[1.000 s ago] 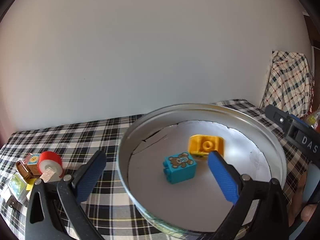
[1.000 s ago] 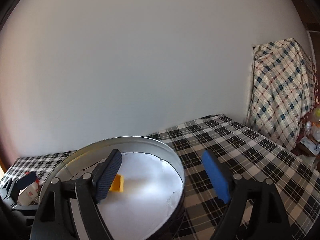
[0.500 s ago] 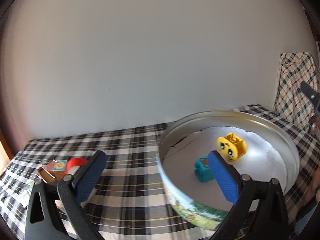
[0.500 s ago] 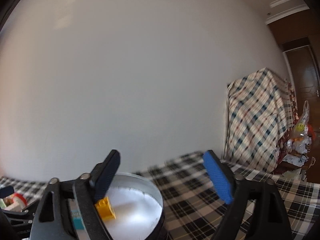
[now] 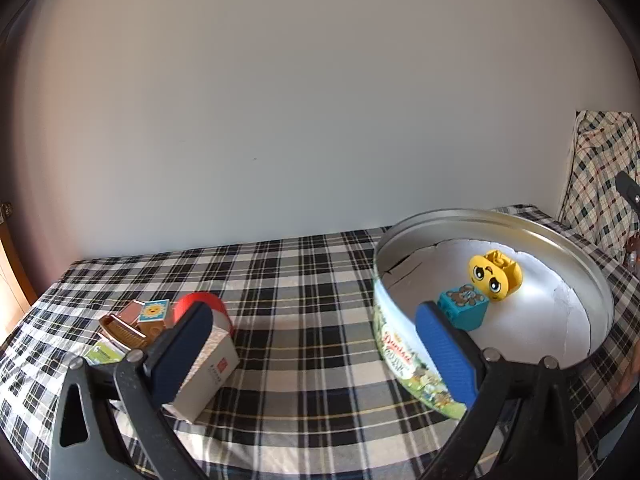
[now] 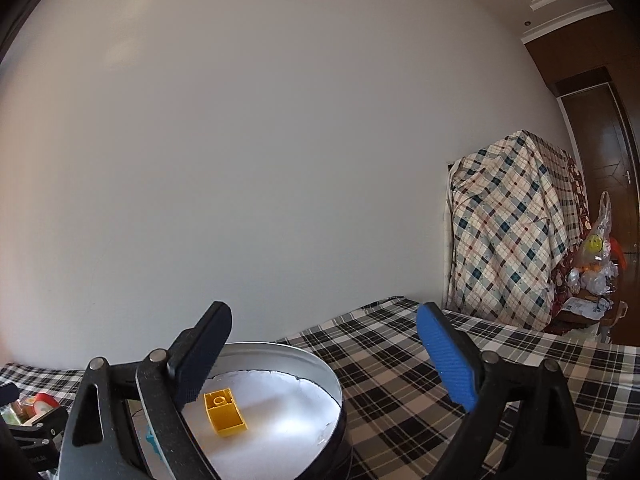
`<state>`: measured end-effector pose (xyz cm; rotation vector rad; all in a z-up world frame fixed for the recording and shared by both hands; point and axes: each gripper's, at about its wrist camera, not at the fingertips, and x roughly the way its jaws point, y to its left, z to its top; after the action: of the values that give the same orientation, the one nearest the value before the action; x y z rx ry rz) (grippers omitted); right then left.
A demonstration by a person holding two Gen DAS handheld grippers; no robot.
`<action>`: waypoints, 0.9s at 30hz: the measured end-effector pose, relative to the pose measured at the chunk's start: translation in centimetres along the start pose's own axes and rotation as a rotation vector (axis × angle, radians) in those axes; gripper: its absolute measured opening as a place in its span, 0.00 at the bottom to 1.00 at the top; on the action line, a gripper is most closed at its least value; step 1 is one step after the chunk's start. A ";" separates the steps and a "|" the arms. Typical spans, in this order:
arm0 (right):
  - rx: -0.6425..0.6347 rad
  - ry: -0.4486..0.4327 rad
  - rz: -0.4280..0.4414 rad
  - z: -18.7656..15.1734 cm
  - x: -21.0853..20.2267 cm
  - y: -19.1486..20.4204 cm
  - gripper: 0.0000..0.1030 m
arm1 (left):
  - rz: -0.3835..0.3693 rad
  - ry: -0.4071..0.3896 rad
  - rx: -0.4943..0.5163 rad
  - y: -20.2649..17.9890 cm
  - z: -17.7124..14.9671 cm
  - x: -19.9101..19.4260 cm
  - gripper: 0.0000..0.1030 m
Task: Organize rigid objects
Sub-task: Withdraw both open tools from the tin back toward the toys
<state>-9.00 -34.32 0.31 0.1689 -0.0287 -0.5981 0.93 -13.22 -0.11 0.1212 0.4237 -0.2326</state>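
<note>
**Two toy bricks in the tin, more pieces waiting at the counter's left end**

A round silver metal tin (image 5: pixel 592 280) with a printed side wall sits toward the right end of my counter, which is covered in a black-and-white checked cloth (image 5: pixel 304 280). Inside it, on a white liner, lie a yellow plastic toy brick with a cartoon face (image 5: pixel 495 282) and a teal plastic toy brick printed with a bear (image 5: pixel 464 307), touching each other.

My left claw (image 5: pixel 312 344) hangs open over the bare cloth between the tin and a small cluster near the counter's left edge. Nothing is between its blue pads. That cluster holds a grey cardboard box (image 5: pixel 208 376), a red roll of tape (image 5: pixel 200 306), a small wooden block with a sun picture (image 5: pixel 153 314), a brown ridged piece (image 5: pixel 122 330) and a green-printed card (image 5: pixel 105 353), packed close together.

My right claw (image 6: pixel 324 360) is also open and empty, pointing level over the tin's far rim. Its jaws have just been opening, with nothing between them.

I judge the remaining pieces to be light, stiff and not fragile. The box looks easiest: I would close on its two flat long sides. The tape roll is smooth and curved, so I would pinch across its flat faces, or it may roll away. The wooden block should grip well on opposite faces, though its neighbours crowd it.
</note>
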 end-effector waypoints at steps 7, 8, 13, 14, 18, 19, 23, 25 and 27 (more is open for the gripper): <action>0.012 0.037 0.002 -0.4 -0.9 1.3 0.92 | 0.003 0.004 -0.016 2.0 -0.3 -0.4 1.00; 0.010 0.043 0.008 -0.5 -1.1 1.6 0.92 | 0.006 0.004 -0.016 2.3 -0.4 -0.5 1.00; -0.026 0.055 0.047 -1.0 -2.1 3.9 0.92 | 0.012 0.009 -0.012 4.0 -0.7 -0.8 1.00; -0.029 0.061 0.056 -1.1 -2.3 4.4 0.92 | 0.015 0.010 -0.012 4.3 -0.7 -0.8 1.00; -0.031 0.092 0.113 -1.7 -3.0 6.5 0.92 | 0.030 0.015 -0.021 6.2 -1.0 -0.9 1.00; -0.028 0.102 0.127 -1.8 -3.1 7.2 0.92 | 0.036 0.016 -0.026 6.8 -1.1 -0.9 1.00; -0.030 0.130 0.185 -2.4 -3.7 9.5 0.92 | 0.054 0.027 -0.050 9.1 -1.5 -1.0 1.00; -0.039 0.134 0.210 -2.6 -4.2 10.6 0.92 | 0.060 0.035 -0.060 10.2 -1.7 -0.9 1.00; -0.048 0.150 0.241 -2.9 -4.4 11.9 0.92 | 0.061 0.047 -0.063 11.3 -1.9 -0.9 1.00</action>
<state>-5.78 -21.72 -0.46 0.1604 0.1089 -0.3447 2.22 -1.81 -0.72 0.0781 0.4726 -0.1564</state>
